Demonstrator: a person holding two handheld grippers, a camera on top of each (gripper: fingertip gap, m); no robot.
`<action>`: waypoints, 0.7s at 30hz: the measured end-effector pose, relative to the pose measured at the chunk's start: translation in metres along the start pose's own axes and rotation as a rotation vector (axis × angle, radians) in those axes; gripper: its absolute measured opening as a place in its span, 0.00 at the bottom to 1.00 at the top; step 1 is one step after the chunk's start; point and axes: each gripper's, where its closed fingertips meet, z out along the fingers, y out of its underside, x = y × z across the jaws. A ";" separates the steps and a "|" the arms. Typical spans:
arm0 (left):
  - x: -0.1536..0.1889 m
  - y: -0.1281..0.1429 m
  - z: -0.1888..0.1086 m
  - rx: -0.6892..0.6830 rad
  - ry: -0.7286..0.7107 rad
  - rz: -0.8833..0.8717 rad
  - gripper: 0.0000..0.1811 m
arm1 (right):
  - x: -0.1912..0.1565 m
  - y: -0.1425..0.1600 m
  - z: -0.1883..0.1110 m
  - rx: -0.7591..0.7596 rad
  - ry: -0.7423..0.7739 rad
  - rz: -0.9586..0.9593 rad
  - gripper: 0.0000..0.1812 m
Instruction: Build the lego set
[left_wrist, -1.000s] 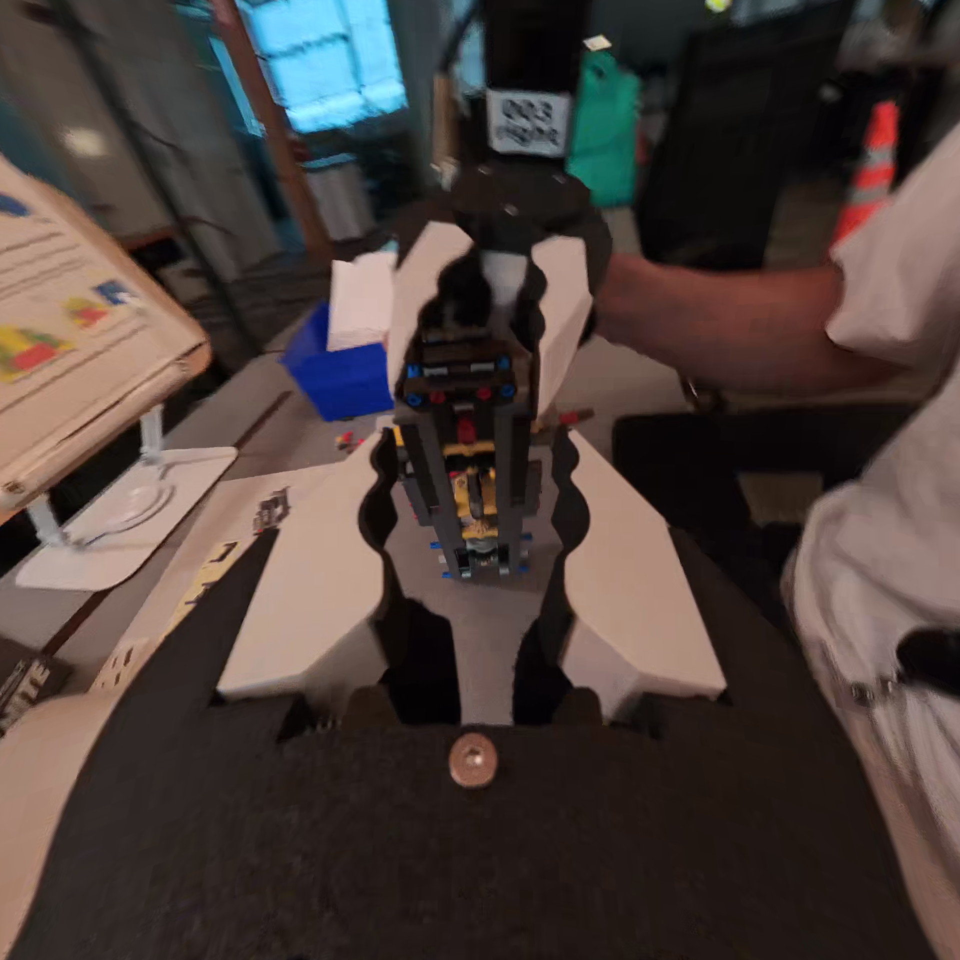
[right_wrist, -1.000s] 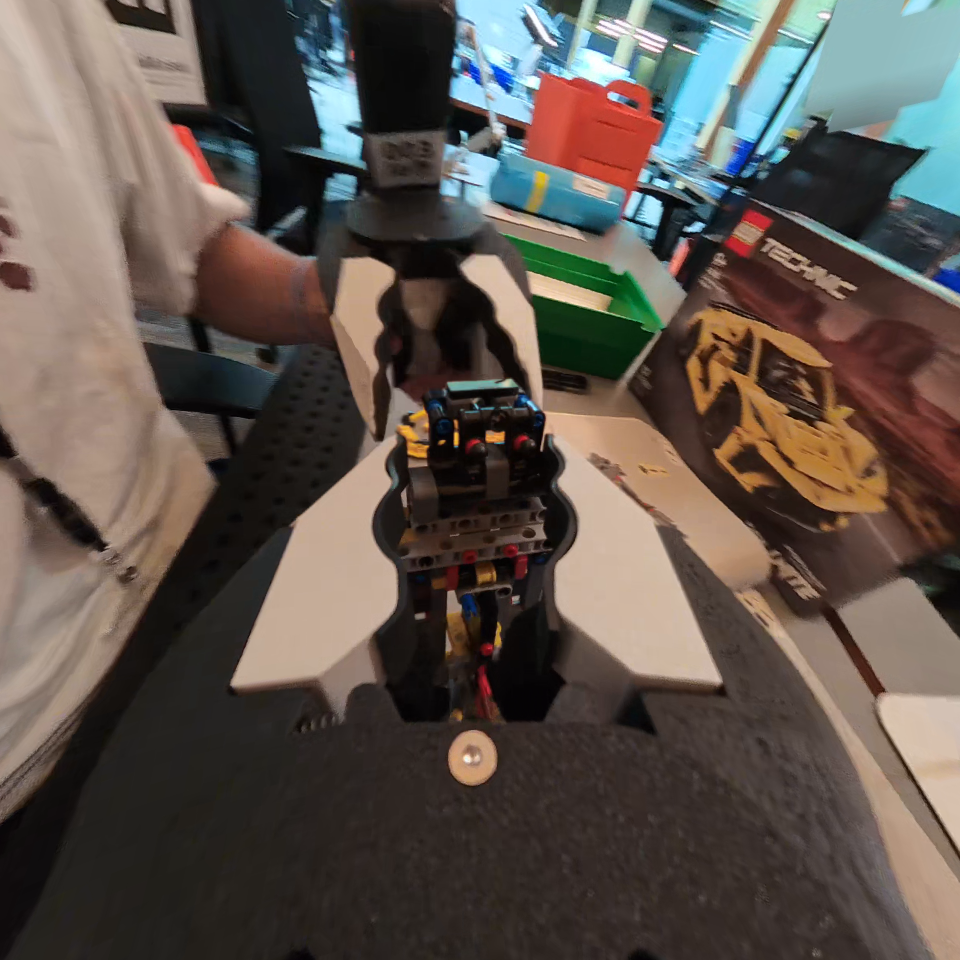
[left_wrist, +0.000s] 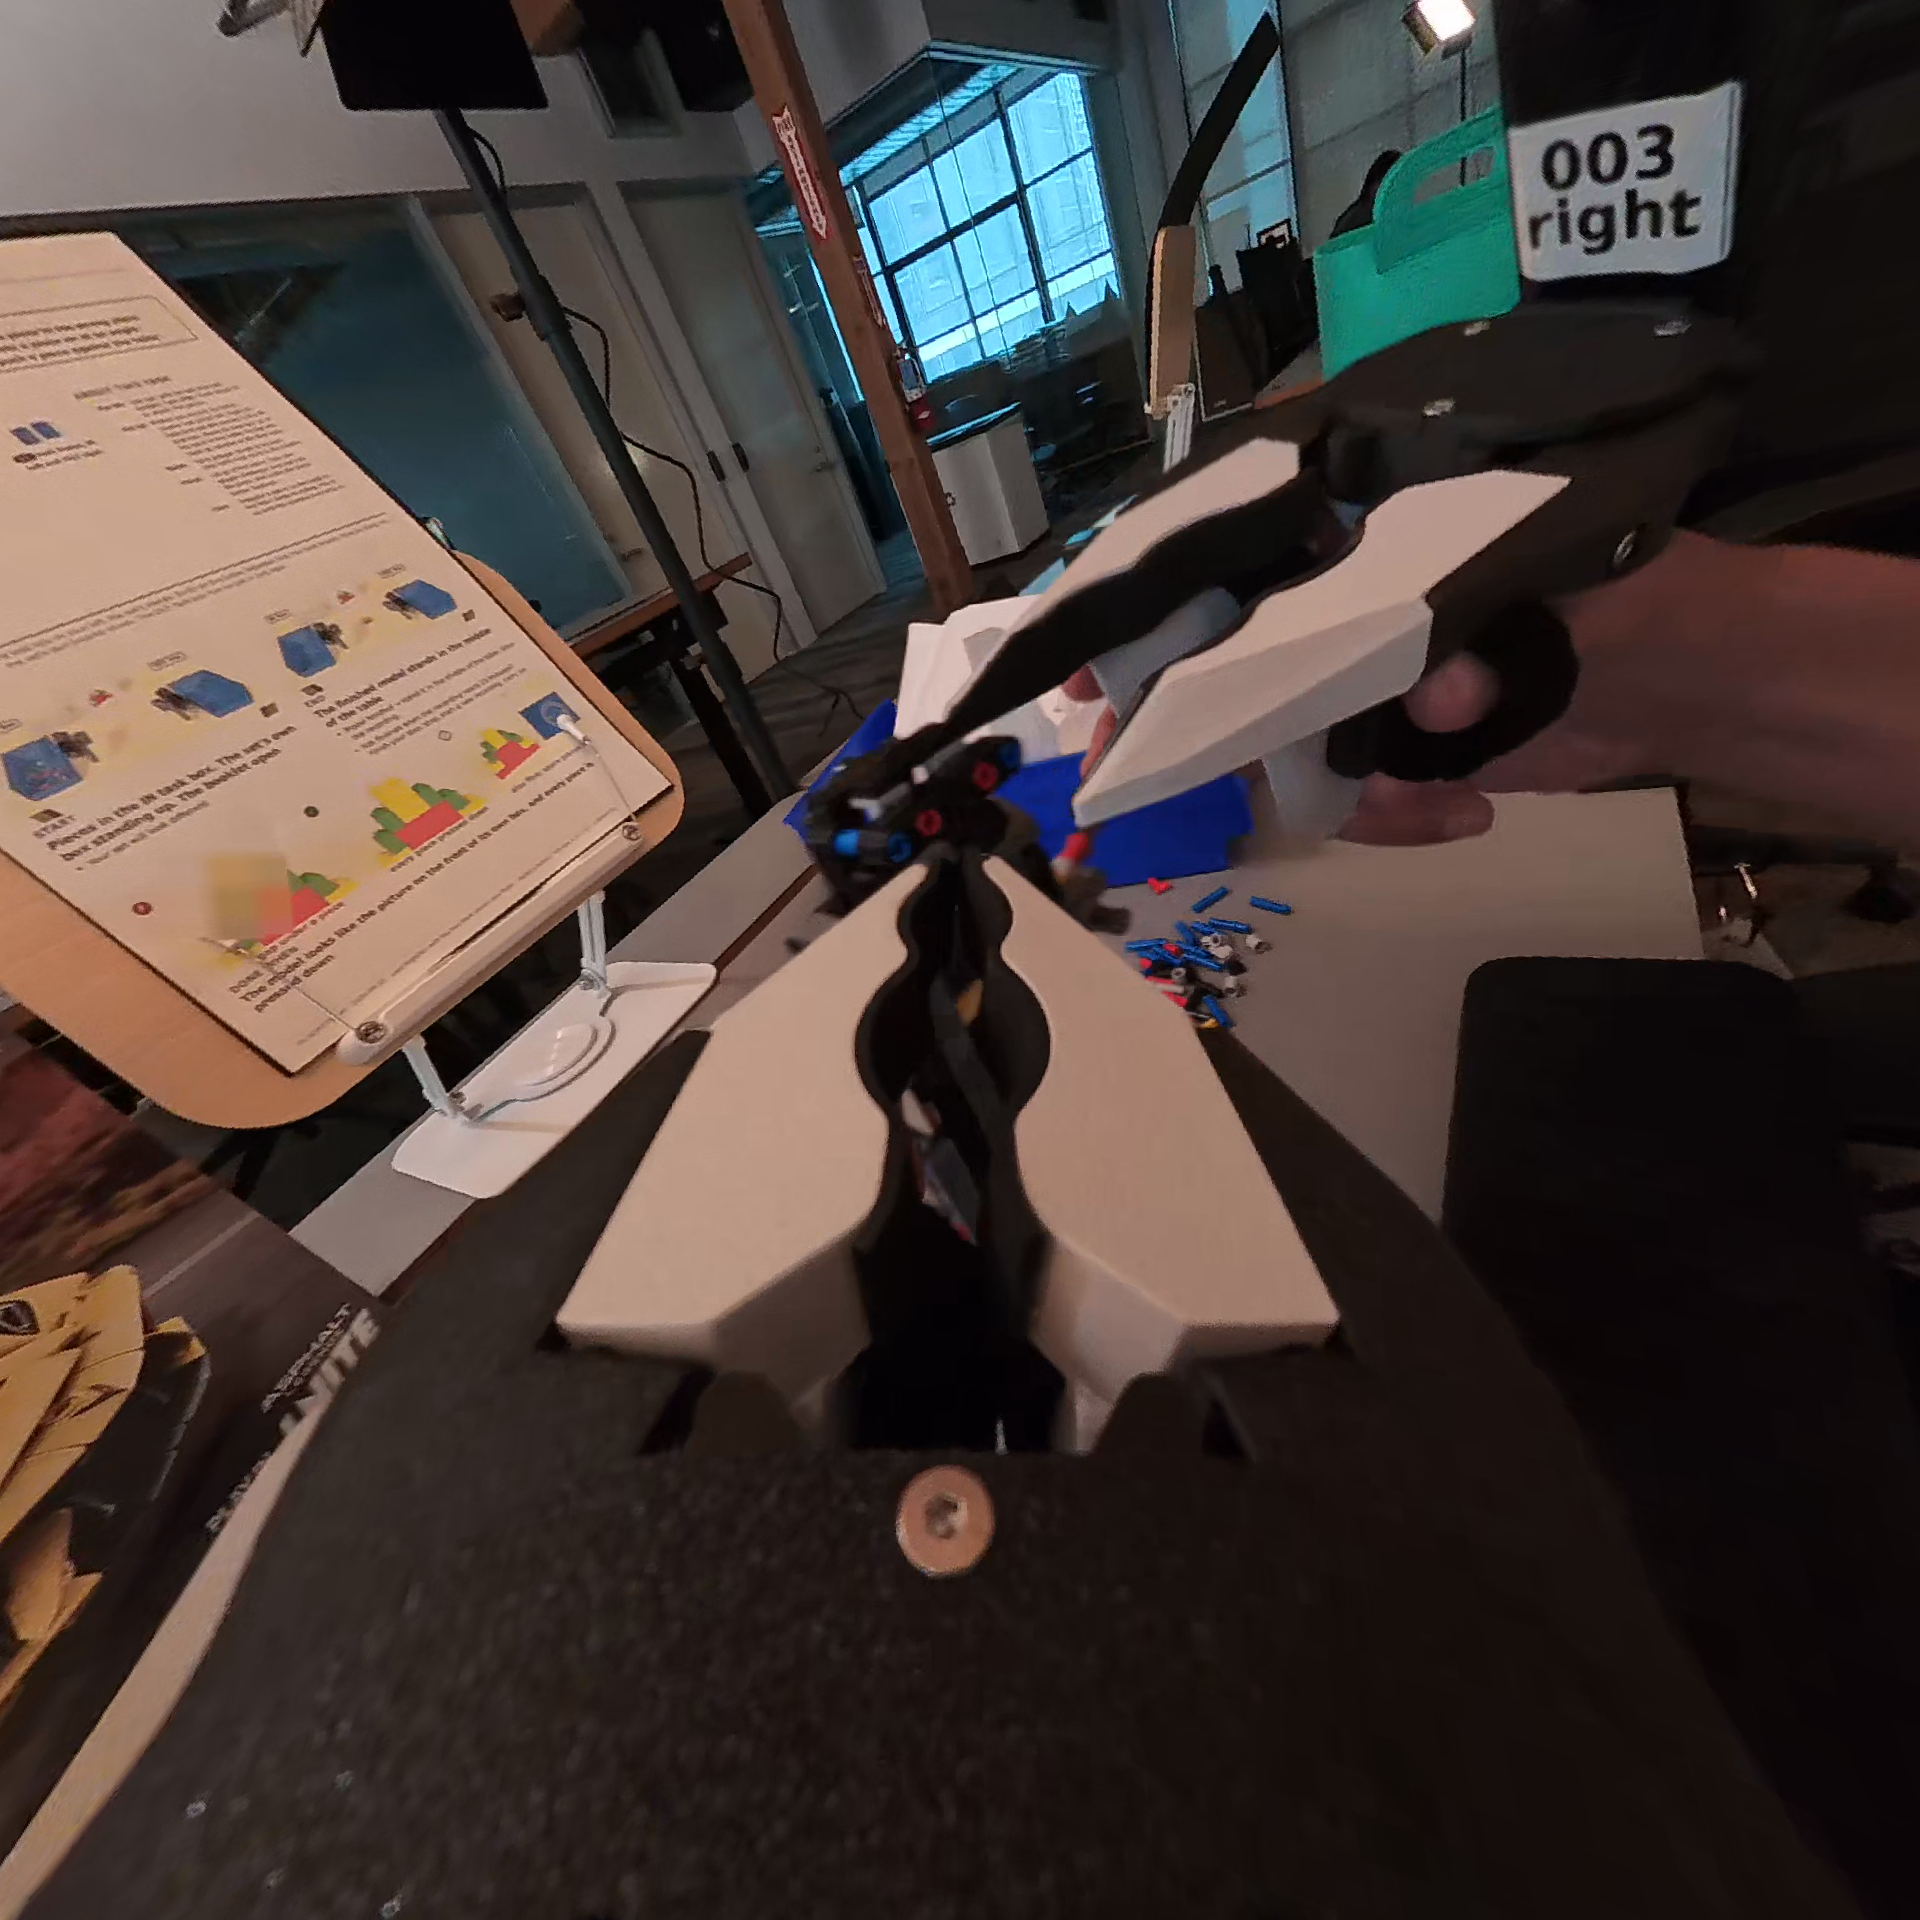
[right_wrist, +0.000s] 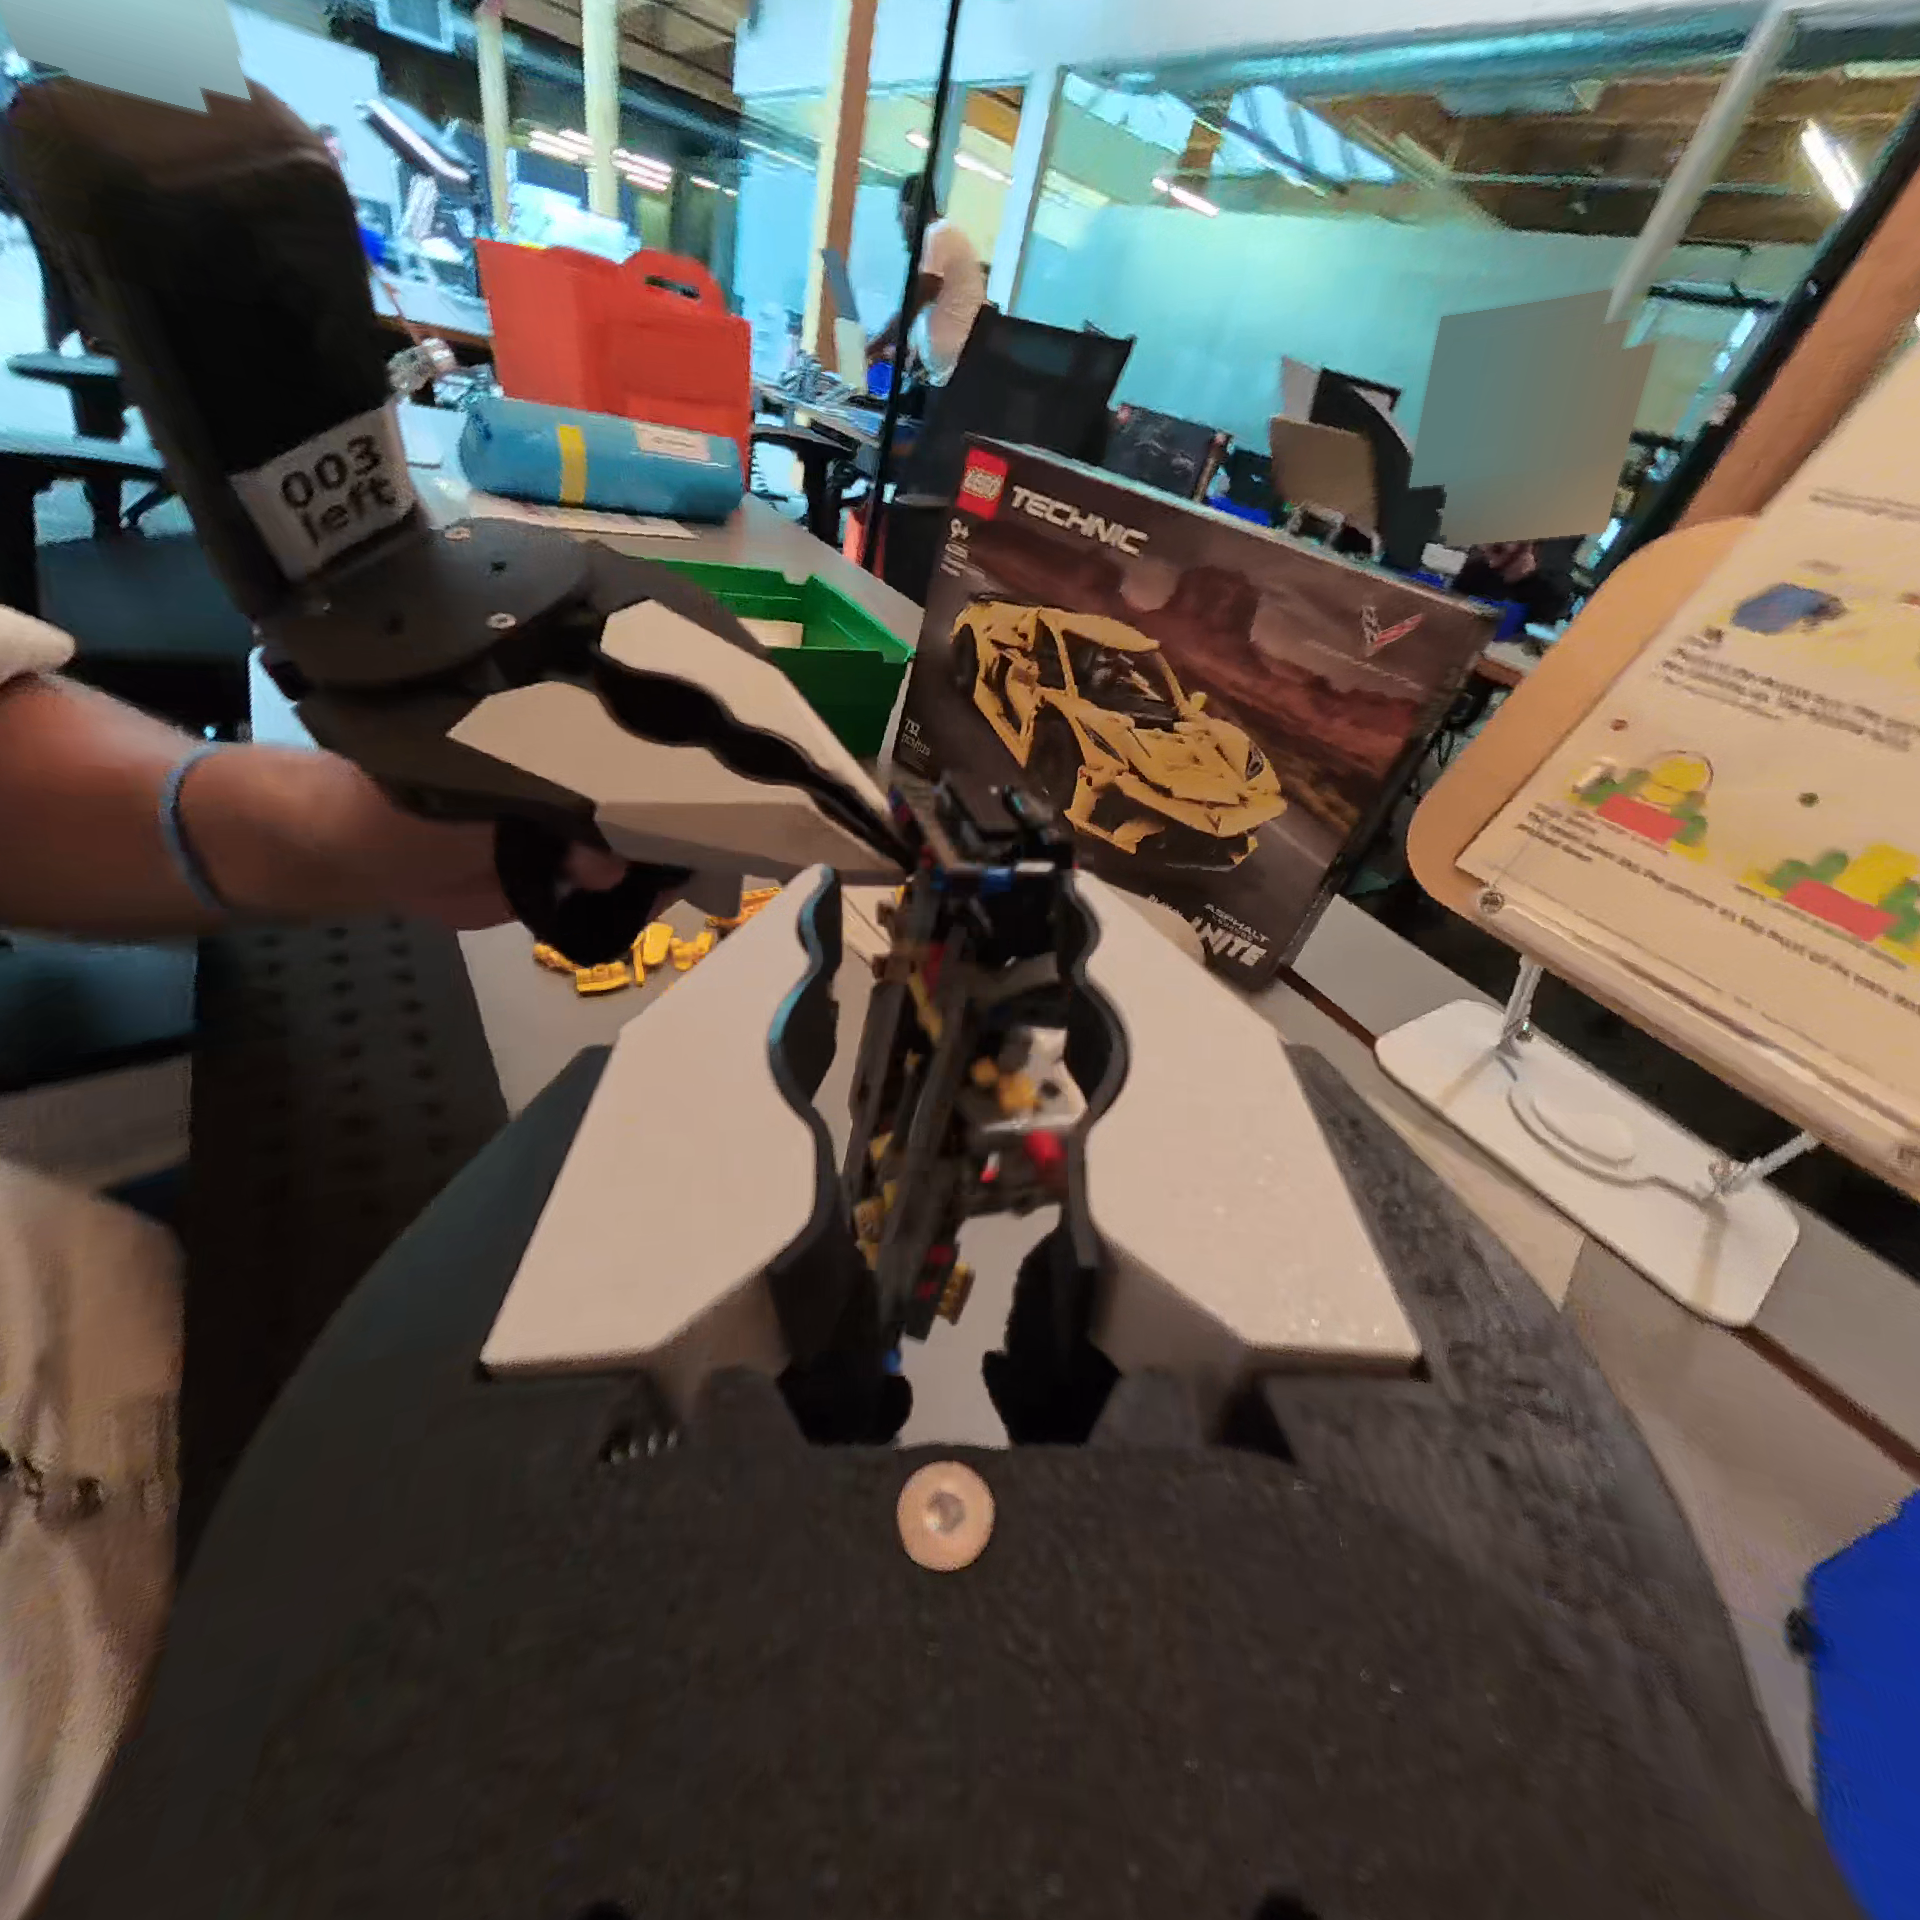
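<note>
Lego Technic chassis (right_wrist: 956, 1049), a long dark-grey beam frame with yellow, red and blue pins, is held up off the worktop (left_wrist: 1382, 966) between both tools. Right tongs (right_wrist: 951, 935) are clamped across the sides of its lower and middle section; the frame runs up between the two white fingers (right_wrist: 686, 1122). Left tongs (left_wrist: 951, 883) are nearly pressed together, pinching a thin edge of the chassis near its top end; in the right wrist view the left tool comes in from the side, tips at the upper corner of the frame.

Handling, as a judgement: light, stiff along the beams but only pin-joined, so twisting or squeezing across open bays could pop a section loose. Smooth plastic, may slip in a tip-only pinch. Best hold is across the solid side beams, not the small pins or the yellow gear parts in the middle.

Pose: the right hand (left_wrist: 1455, 727) grips its tool's handle, tool angled down toward the frame's top. The left forearm (right_wrist: 260, 821) is roughly level, wrist straight.

Loose blue, red and grey pins (left_wrist: 1205, 945) lie on the worktop, yellow parts (right_wrist: 634, 956) lie under the left tool. The set's box (right_wrist: 1195, 717) stands behind, an instruction sheet on a stand (left_wrist: 312, 665) to one side, a blue bin (left_wrist: 1143, 821) nearby.
</note>
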 end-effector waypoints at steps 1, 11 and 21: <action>0.003 -0.001 0.001 0.001 0.007 0.000 0.00 | 0.000 0.003 -0.001 -0.015 0.022 0.023 0.24; -0.106 0.073 0.025 -0.156 -0.005 -0.120 0.37 | 0.102 0.034 0.009 -0.088 0.156 0.023 0.22; -0.083 0.172 0.076 -0.493 0.281 -0.759 0.38 | 0.107 0.203 0.040 -0.487 -0.114 0.876 0.31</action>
